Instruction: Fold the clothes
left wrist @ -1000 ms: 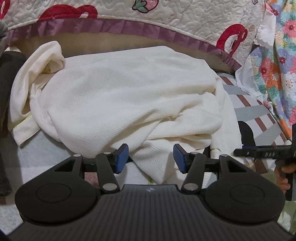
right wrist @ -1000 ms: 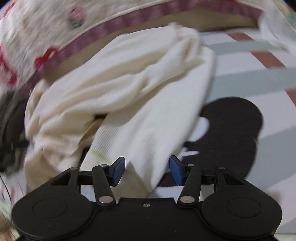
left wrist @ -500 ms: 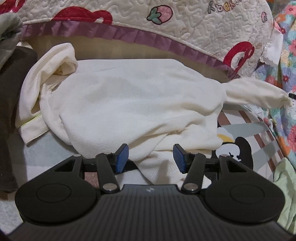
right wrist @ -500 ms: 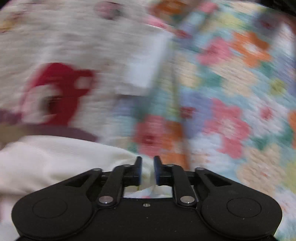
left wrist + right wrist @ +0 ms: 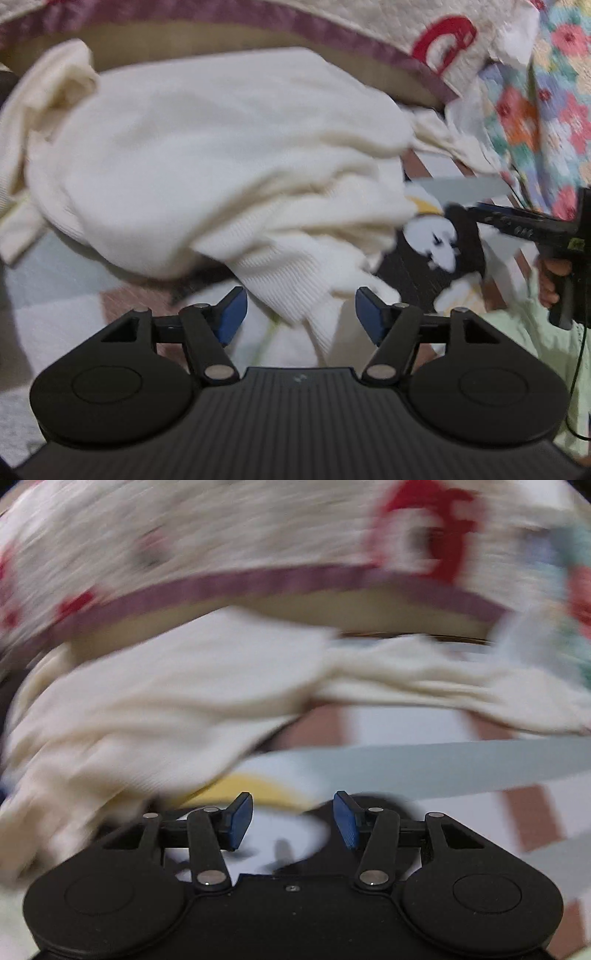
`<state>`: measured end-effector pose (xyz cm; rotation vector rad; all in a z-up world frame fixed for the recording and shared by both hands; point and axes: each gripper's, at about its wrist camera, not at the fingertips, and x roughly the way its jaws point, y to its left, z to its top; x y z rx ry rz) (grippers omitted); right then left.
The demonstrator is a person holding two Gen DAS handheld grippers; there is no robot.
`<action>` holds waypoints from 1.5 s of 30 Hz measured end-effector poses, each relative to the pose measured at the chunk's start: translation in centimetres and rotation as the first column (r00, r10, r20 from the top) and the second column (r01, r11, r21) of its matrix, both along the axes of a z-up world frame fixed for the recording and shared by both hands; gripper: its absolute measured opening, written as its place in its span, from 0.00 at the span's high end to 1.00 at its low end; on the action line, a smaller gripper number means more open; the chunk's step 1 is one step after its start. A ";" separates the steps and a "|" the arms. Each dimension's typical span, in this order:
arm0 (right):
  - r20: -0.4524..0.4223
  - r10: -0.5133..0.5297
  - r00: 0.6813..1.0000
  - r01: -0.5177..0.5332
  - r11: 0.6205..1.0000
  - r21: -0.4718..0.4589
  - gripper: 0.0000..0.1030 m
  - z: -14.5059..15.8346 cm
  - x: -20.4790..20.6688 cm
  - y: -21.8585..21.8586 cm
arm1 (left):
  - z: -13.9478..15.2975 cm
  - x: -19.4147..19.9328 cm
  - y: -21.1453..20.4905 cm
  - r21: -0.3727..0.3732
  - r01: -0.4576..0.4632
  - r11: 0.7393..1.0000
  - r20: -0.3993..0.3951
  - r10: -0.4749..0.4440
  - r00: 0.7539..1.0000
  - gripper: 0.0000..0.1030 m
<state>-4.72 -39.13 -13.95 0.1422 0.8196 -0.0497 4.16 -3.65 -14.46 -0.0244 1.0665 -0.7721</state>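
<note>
Left tool (image 5: 300, 314) wide apart astride cream garment (image 5: 221, 155); right tool (image 5: 293, 821) parted, empty.

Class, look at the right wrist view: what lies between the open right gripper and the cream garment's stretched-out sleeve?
In the right wrist view, only the patterned mat lies between the right gripper and the sleeve of the cream garment: its stripes and a cartoon print.
</note>
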 end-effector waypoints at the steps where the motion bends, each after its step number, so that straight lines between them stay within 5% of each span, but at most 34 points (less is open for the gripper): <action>1: -0.010 0.061 0.998 -0.061 0.998 -0.004 0.48 -0.1 0.3 1.3 | -0.2 0.0 -0.2 0.001 0.012 1.000 -0.012 -0.012 1.000 0.38; 7: -0.033 0.312 0.949 -0.313 0.950 -0.010 0.47 0.0 1.3 7.4 | -0.8 -0.5 -1.7 0.097 -0.065 0.993 0.157 0.049 0.986 0.38; 10: -0.041 0.263 0.964 -0.260 0.964 0.058 0.47 -0.4 1.4 9.2 | -0.4 -1.2 -3.1 0.101 -0.031 0.994 0.233 0.007 0.972 0.39; 12: -0.037 0.223 0.974 -0.218 0.969 0.121 0.47 -0.6 1.5 9.9 | -0.3 -1.9 -4.4 0.165 0.002 0.986 0.310 -0.053 0.949 0.50; 13: -0.030 0.213 0.977 -0.206 0.967 0.152 0.47 -0.6 1.7 10.1 | -0.3 -2.1 -4.9 0.186 0.016 0.982 0.341 -0.080 0.937 0.80; 14: -0.024 0.202 0.979 -0.195 0.964 0.183 0.47 -0.6 1.9 10.3 | -0.2 -2.3 -5.3 0.206 0.027 0.978 0.369 -0.104 0.924 0.92; 16: -0.012 0.184 0.983 -0.176 0.955 0.239 0.47 -0.6 2.2 10.8 | 0.4 -2.4 -5.4 0.209 0.024 0.978 0.391 -0.106 0.914 0.92; 19: 0.001 0.257 0.966 -0.254 0.955 0.153 0.47 -0.2 2.1 12.1 | 2.2 -2.9 -4.9 0.169 0.026 0.985 0.437 -0.098 0.894 0.93; 24: -0.009 0.320 0.948 -0.319 0.947 0.036 0.47 0.0 1.3 13.6 | 4.3 -3.1 -3.6 0.148 -0.033 0.988 0.561 -0.056 0.826 0.94; 34: 0.086 0.386 0.918 -0.371 0.916 -0.155 0.42 2.1 0.2 16.9 | 5.9 0.2 1.1 -0.040 -0.145 0.989 0.511 0.145 0.847 0.95; 39: 0.005 0.410 0.912 -0.400 0.892 -0.209 0.41 0.6 1.2 18.0 | 6.4 1.0 2.8 -0.127 -0.157 0.979 0.468 0.199 0.861 0.95; 42: -0.042 0.339 0.940 -0.341 0.929 -0.140 0.41 -0.7 2.5 17.1 | 6.8 1.1 3.4 -0.156 -0.158 0.975 0.467 0.214 0.858 0.95; 45: -0.054 0.209 0.976 -0.203 0.974 0.105 0.41 -1.2 4.4 14.6 | 7.3 1.2 4.3 -0.210 -0.148 0.966 0.446 0.229 0.865 0.95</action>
